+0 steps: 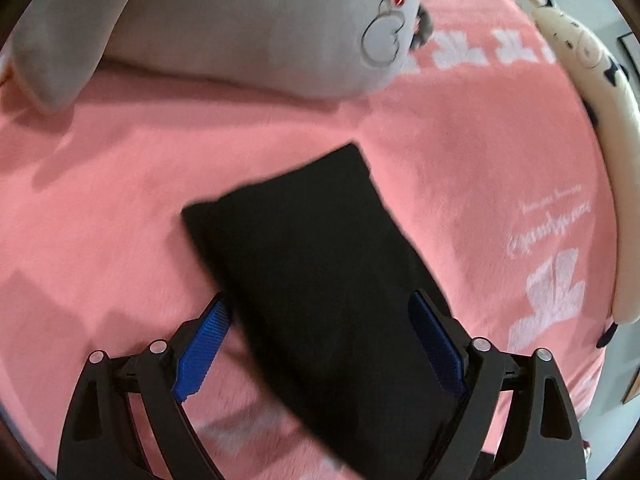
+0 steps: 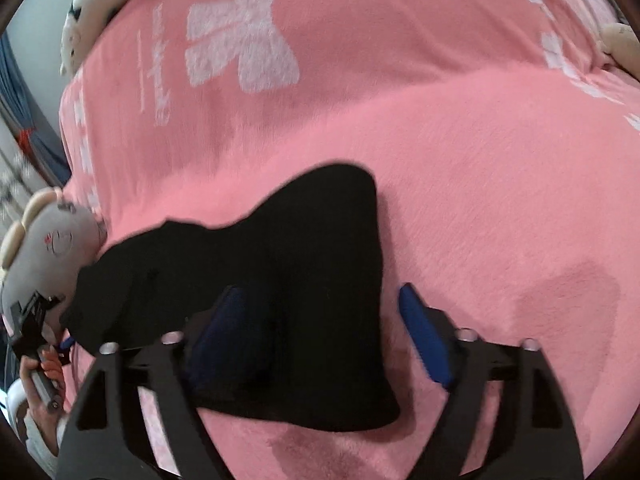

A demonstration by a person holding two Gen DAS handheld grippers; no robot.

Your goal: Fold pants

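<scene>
Pink fleece blanket (image 1: 120, 184) with white bow prints covers the bed, a grey plush toy (image 1: 240, 20) lying at its far side. Both the left gripper (image 1: 320, 320) and the right gripper (image 2: 320, 320) have their jaws spread wide, pinching nothing. Between each pair lie the black pants (image 1: 316, 264), folded into a compact, slightly rumpled bundle.

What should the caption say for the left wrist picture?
Open left gripper over folded black pants on a pink blanket.
</scene>
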